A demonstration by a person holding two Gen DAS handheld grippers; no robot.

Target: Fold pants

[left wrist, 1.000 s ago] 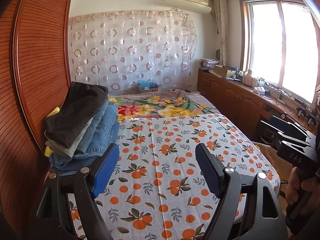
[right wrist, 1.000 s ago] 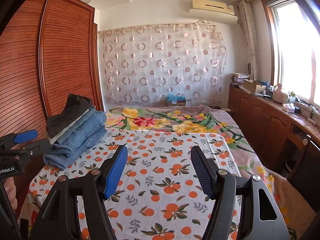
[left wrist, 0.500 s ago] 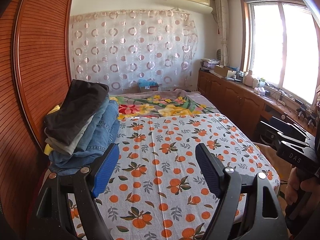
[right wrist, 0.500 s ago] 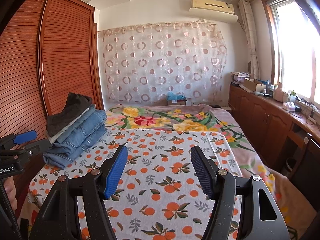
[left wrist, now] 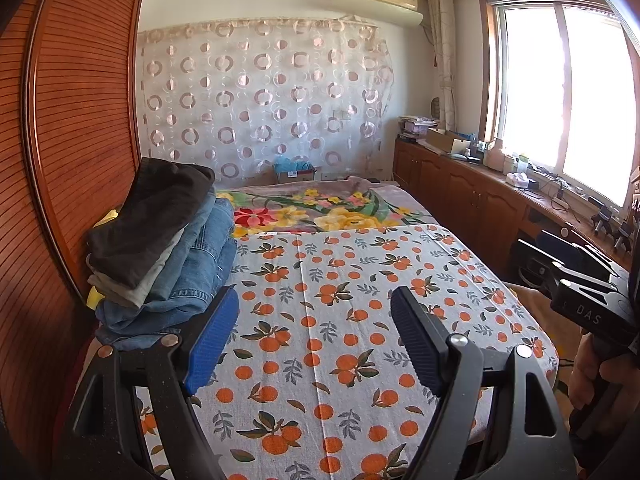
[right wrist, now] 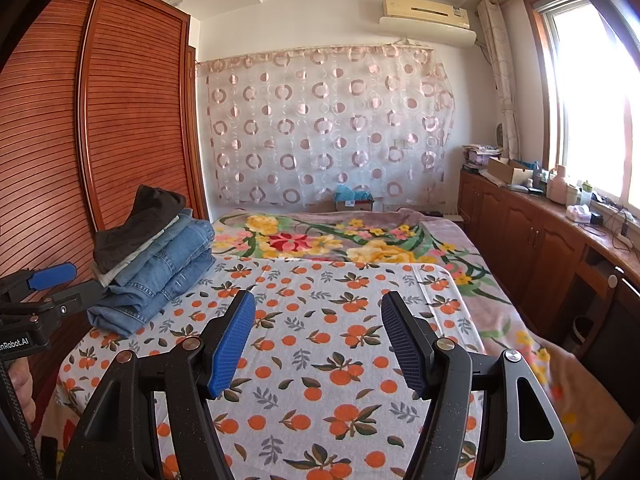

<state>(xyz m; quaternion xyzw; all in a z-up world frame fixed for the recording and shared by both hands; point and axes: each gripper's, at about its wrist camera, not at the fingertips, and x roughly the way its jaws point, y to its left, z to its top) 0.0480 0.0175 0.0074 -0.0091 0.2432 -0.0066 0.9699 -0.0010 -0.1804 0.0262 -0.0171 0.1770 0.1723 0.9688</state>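
Note:
A stack of folded pants lies at the left edge of the bed, blue jeans below and a dark pair on top; it also shows in the right wrist view. My left gripper is open and empty, held above the orange-print sheet just right of the stack. My right gripper is open and empty above the sheet's middle. No unfolded pants show on the sheet.
A wooden louvred wardrobe stands close behind the stack on the left. A floral blanket covers the far half of the bed. Wooden cabinets with clutter run under the window on the right.
Both views have shifted only slightly; the grippers stay open and nothing on the bed has moved.

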